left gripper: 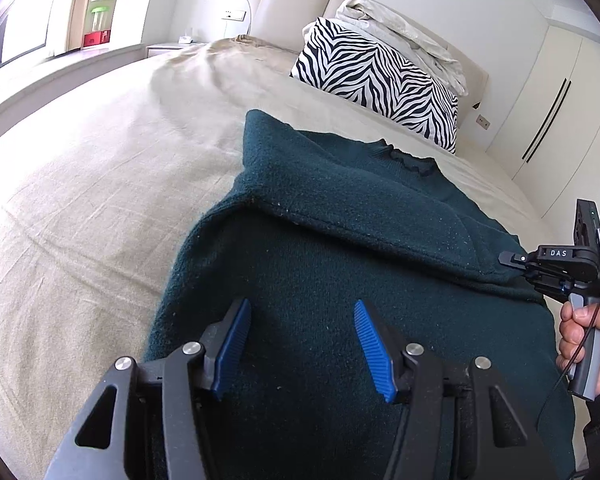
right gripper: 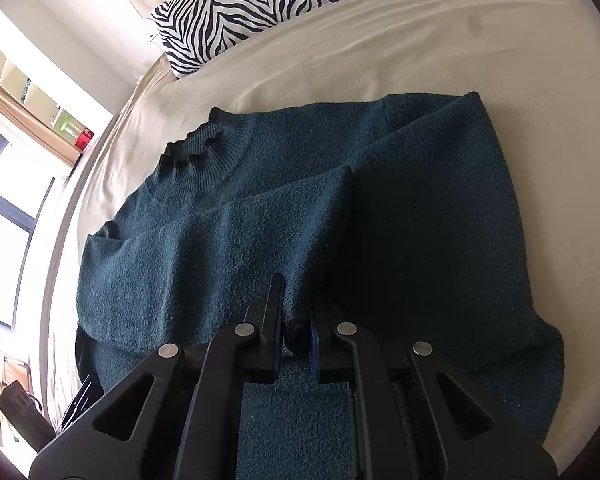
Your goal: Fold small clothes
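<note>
The dark green sweater [left gripper: 340,216] lies flat on the beige bed [left gripper: 79,184], its collar toward the headboard edge near the zebra pillow [left gripper: 380,76]. The left gripper [left gripper: 302,344] hangs over the sweater's lower part, jaws spread and empty. The right gripper [right gripper: 297,332] pinches a sweater fold.

sweater [left gripper: 340,248] hem: cut off below | pillow [right gripper: 235,12] top: cut off

Teal sweater [left gripper: 340,216], zebra-striped pillow [left gripper: 380,80]
</note>
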### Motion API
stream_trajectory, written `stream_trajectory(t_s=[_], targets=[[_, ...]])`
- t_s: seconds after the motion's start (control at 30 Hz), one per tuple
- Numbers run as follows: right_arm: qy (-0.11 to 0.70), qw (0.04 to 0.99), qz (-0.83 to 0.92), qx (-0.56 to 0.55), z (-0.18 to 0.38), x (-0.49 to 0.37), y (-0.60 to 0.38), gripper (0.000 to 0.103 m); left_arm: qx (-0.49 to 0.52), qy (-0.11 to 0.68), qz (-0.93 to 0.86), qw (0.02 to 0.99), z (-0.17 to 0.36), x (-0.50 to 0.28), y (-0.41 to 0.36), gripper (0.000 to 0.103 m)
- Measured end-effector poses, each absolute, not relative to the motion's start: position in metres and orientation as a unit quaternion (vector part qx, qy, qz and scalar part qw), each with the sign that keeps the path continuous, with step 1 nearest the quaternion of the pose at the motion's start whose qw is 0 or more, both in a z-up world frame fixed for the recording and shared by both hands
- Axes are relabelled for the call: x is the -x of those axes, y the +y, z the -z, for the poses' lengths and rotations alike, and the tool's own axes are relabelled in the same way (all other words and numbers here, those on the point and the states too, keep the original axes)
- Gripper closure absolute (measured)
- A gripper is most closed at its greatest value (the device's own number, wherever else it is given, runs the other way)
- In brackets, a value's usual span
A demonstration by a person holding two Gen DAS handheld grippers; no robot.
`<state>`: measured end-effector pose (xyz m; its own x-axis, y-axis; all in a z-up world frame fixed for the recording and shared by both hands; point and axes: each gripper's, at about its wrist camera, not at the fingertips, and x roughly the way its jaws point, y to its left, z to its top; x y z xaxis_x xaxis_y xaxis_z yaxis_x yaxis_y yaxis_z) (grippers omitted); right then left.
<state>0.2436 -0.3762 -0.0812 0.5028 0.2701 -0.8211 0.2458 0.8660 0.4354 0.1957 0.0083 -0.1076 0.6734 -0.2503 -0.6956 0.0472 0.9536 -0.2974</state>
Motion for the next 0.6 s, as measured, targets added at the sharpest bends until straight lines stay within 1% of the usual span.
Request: stream_trajectory(t_s=[0.23,0.3,0.33,0.47,0.6], targets=[[0.488,0.831,-0.02,-0.266,0.074,-0.243,-0.375,0.093,0.141,0.396,0.058,0.905,0.093,-0.23,0.021,0.047],[0.484,0.833,-0.025,-0.267,0.07,-0.244,-0.372,0.093,0.178,0.42,0.061,0.888,0.1,-0.249,0.03,0.047],[0.481,0.834,-0.028,-0.268,0.069,-0.244,-0.371,0.093,0.205,0.432,0.063,0.876,0.105,-0.256,0.035,0.049],[0.474,0.836,-0.04,-0.274,0.064,-0.245,-0.366,0.092,0.272,0.43,0.081,0.857,0.104,-0.258,0.04,0.049],[0.471,0.836,-0.045,-0.28,0.064,-0.245,-0.365,0.092,0.29,0.435,0.107,0.846,0.106,-0.249,0.026,0.049]])
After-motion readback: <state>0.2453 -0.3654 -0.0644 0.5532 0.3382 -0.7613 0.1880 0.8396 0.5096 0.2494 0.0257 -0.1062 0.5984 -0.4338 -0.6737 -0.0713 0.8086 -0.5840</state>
